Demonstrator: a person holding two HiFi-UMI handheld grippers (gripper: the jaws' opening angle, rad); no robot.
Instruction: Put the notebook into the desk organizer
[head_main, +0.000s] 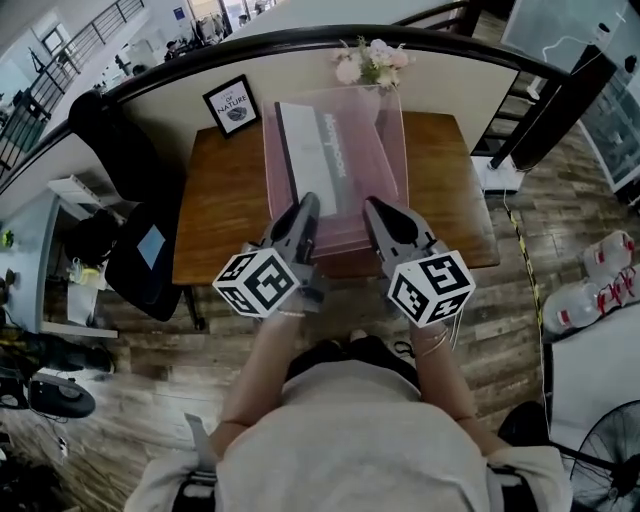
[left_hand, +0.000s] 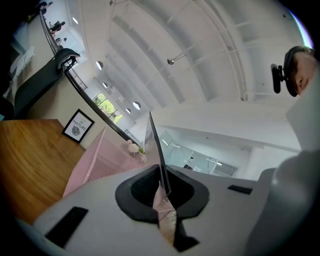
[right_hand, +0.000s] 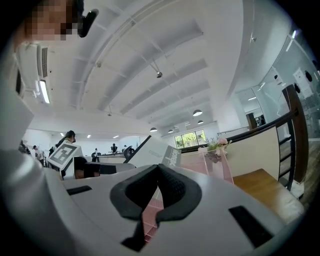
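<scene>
Head view: notebook (head_main: 318, 150) seen inside pink mesh desk organizer (head_main: 378, 170) on wooden desk (head_main: 215, 205), apparently leaning. Near wall clamped by left gripper (head_main: 307, 207) and right gripper (head_main: 373, 210). Organizer to be kept level, both sides moved together.

Pale short-sleeved top (head_main: 350, 440), seemingly dark trousers (head_main: 350, 355), thin wrist bracelets (head_main: 432, 345); grey, black-padded left tool (head_main: 306, 205) and right tool (head_main: 377, 208) bear white cubes (head_main: 257, 282) with black square markers.
</scene>
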